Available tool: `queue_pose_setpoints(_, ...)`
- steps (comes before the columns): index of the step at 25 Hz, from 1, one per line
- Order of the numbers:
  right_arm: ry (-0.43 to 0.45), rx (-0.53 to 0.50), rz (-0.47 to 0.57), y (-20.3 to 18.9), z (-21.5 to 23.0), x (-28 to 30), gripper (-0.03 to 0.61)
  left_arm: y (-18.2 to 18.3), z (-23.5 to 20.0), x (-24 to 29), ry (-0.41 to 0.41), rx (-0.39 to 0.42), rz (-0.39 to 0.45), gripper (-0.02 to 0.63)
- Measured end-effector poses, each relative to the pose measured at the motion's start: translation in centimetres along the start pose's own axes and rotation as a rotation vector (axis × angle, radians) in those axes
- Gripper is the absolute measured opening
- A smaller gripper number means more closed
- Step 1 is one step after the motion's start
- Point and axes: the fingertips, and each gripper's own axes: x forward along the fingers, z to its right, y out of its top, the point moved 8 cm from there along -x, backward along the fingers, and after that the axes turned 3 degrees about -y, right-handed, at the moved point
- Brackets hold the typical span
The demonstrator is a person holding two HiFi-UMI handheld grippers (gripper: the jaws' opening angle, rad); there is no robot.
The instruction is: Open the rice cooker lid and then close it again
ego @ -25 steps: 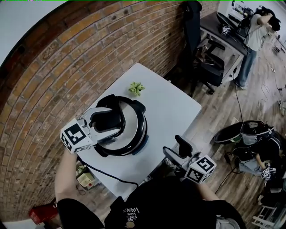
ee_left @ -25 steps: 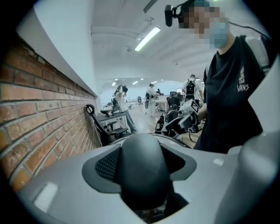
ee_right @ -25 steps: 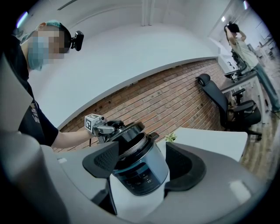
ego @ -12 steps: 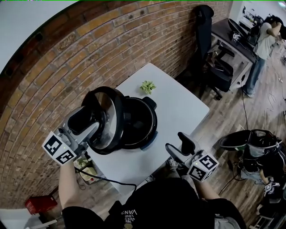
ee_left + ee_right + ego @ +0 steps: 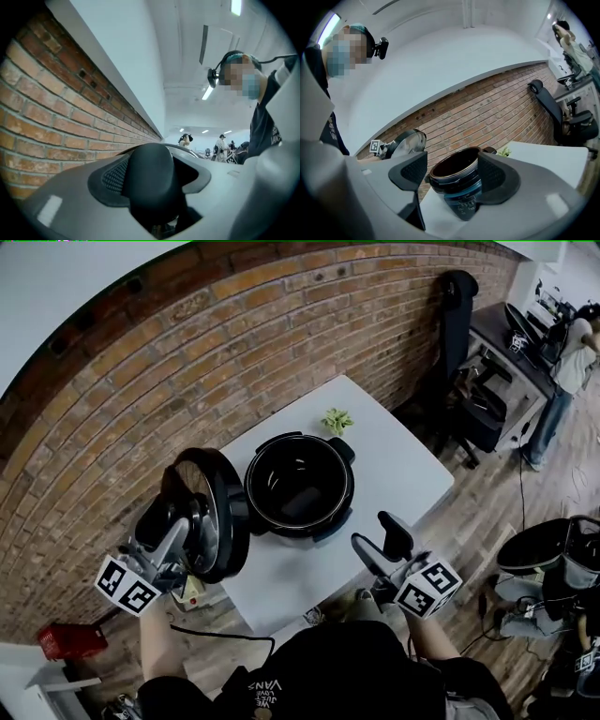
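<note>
1. We clamp the lid by its handle in the left gripper. It is now swung further left of the rice cooker, on edge.
2. Our right gripper has its jaws wide and empty, in front of the cooker.

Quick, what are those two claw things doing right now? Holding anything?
Left gripper: closed on the lid, gripping its handle, beside the open rice cooker.
Right gripper: open, holding nothing.
</note>
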Motion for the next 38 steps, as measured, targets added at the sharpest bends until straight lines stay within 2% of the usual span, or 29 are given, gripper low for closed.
queue_pose_setpoints(4,0.056,-0.003,-0.004,0.6,0.1,0.4,0.328,-1.9,1.6,-3.0,0.118,-0.098,0.092,0.278)
queue_pose_setpoints(13,0.159,0.004,-0.06,2.0,2.0,-1.4,0.328,-7.1,8.7,-6.2,0.357,-0.243,0.193,0.278)
queue_pose_setpoints(21,0.232,-0.006,-0.118,2.9,4.6,-3.5,0.328,-10.8,15.5,-6.8,0.491,-0.301,0.247,0.278)
queue_pose_setpoints(30,0.285,-0.002,-0.153,2.8,5.9,-3.7,0.328,-12.2,18.6,-7.7,0.583,-0.316,0.269,0.278)
queue_pose_setpoints(38,0.253,0.009,-0.127,2.5,5.8,-3.5,0.328,-10.4,15.9,-6.3,0.52,-0.269,0.249,0.278)
